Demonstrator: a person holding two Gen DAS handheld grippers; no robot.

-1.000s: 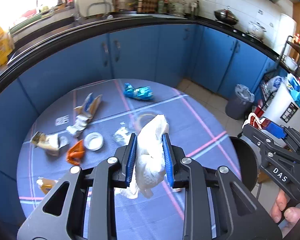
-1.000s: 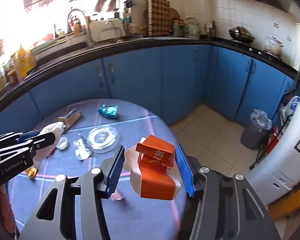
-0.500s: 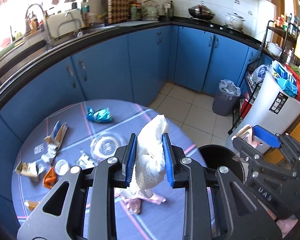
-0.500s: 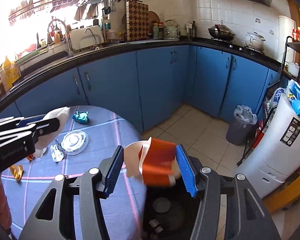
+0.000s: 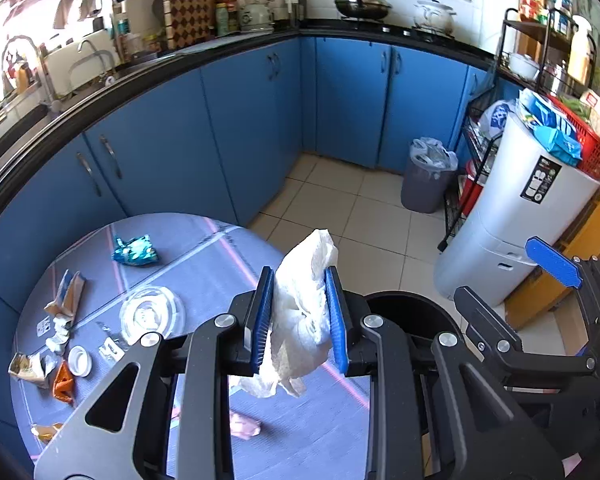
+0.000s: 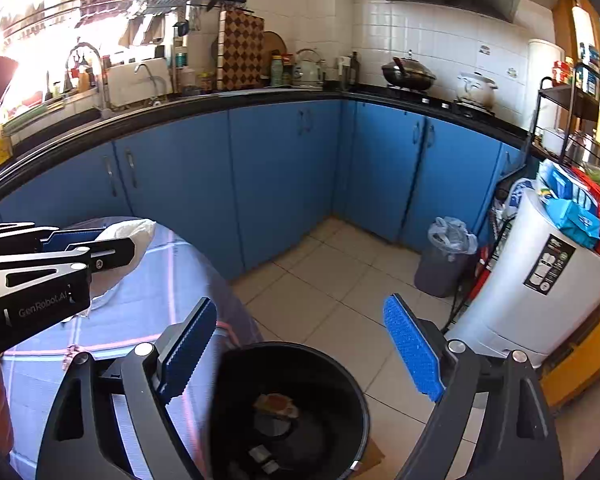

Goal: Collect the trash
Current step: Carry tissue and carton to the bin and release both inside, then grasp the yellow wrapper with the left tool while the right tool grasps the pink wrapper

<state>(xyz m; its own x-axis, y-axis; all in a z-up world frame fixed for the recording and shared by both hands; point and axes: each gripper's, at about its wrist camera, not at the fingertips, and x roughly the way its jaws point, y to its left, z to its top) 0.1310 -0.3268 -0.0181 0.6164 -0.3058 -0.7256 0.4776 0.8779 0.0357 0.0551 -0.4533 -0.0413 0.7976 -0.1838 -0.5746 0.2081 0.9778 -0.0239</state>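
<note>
Trash lies scattered across the round table with its blue plaid cloth [image 5: 204, 264]: a crumpled teal foil wrapper [image 5: 135, 251], a clear round plastic lid [image 5: 152, 314], a torn brown-and-white paper packet [image 5: 66, 300], a small white cap [image 5: 80, 360], an orange scrap [image 5: 63, 382] and a pink scrap [image 5: 244, 428] near the table's edge. One piece is already lifted clear of the cloth: a crumpled white paper napkin [image 5: 302, 312], pinched upright between the blue ribbed pads [image 5: 260, 316] of the left gripper [image 5: 298, 318], jaws narrowed onto it so that its loose tail hangs below them. That firm squeeze at the napkin's middle is probably what keeps so light and floppy a thing from slipping during the carry. The round black bin [image 6: 292, 408] stands on the tiled floor just beside the table, low enough for dropping things straight in, and an orange-and-white piece of rubbish [image 6: 276, 404] rests at its bottom. The right gripper [image 6: 300, 354] hangs directly above the bin's mouth with its jaws spread wide and nothing between them, a posture that fits a release over the opening. The left gripper sits over the table edge, near the bin's rim; judging by this, the napkin's drop is the next step, and several pieces remain to be gathered.
</note>
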